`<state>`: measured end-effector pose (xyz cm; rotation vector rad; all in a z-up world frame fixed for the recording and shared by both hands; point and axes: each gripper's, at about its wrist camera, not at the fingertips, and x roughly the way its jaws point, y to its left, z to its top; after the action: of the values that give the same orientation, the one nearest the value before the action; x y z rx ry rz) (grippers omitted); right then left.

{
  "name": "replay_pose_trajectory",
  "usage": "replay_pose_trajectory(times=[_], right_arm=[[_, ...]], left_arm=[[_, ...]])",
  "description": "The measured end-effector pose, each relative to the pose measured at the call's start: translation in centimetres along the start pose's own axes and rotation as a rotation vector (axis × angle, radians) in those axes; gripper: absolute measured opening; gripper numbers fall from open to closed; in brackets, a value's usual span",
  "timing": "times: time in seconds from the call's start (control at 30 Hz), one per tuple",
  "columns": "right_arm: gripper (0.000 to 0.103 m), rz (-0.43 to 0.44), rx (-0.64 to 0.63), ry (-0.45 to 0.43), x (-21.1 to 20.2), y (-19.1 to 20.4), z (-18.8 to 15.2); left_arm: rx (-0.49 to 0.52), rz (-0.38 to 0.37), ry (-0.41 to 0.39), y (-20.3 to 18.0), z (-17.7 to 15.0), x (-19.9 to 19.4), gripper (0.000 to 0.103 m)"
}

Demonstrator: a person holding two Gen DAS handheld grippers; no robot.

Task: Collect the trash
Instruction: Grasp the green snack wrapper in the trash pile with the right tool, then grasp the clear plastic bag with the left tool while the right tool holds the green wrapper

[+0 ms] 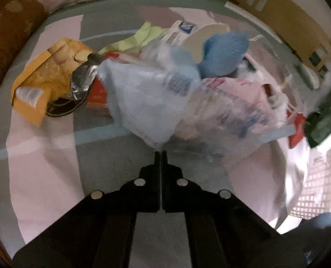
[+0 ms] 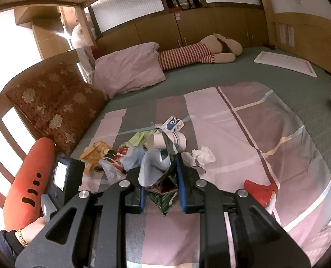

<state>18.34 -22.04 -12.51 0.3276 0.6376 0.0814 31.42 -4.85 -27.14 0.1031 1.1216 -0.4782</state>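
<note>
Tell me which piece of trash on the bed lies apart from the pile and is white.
The crumpled tissue, right of the pile; the other stray piece is red.

Both fisheye views are being bent strongly at the edges. The trash pile (image 1: pixel 178 84) is being smeared by motion blur. Window panels (image 2: pixel 129 11) are being blown out by daylight; corners are being darkened.

No legible text

Print on the clear plastic bag (image 1: pixel 156 102), the yellow snack packet (image 1: pixel 42 76) and the white-and-blue carton (image 2: pixel 173 124) mid-bed is too blurred to read.
</note>
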Motion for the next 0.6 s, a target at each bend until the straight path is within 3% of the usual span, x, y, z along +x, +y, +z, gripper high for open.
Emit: replay_pose_trajectory(times=[0.3,0.33,0.4,0.47,0.5,0.57,0.6], right_arm=[[0.023,0.017,0.032,-0.019,-0.7,-0.8,0.6],[0.023,0.019,0.036,-0.02,-0.8,-0.8,0.6],[0.023,0.02,0.038,-0.029,-1.0,-0.9,0.7],[0.023,0.024,0.039,-0.027,-1.1,-0.9,0.7],[0.023,0.024,0.036,-0.026,-1.1,-0.8,0.6],[0.023,0.02,0.026,-0.02,-1.0,-0.7,0.4],[0.023,0.02,0.025,-0.016,-0.9,-0.7,0.3]], left_arm=[[0.069,0.012,-0.089,-1.0,-1.3,-7.8,0.002],[0.053,0.026,-0.089,-0.8,-1.5,-8.2,0.011],[0.029,0.04,-0.105,-0.7,-1.7,-8.8,0.096],[0.076,0.089,-0.146,-1.9,-1.9,-9.1,0.1],[0.095,0.136,-0.129,-2.4,-1.8,-8.8,0.1],[0.045,0.148,-0.103,-2.0,-1.8,-8.6,0.1],[-0.039,0.135,-0.086,-1.4,-1.8,-8.6,0.1]])
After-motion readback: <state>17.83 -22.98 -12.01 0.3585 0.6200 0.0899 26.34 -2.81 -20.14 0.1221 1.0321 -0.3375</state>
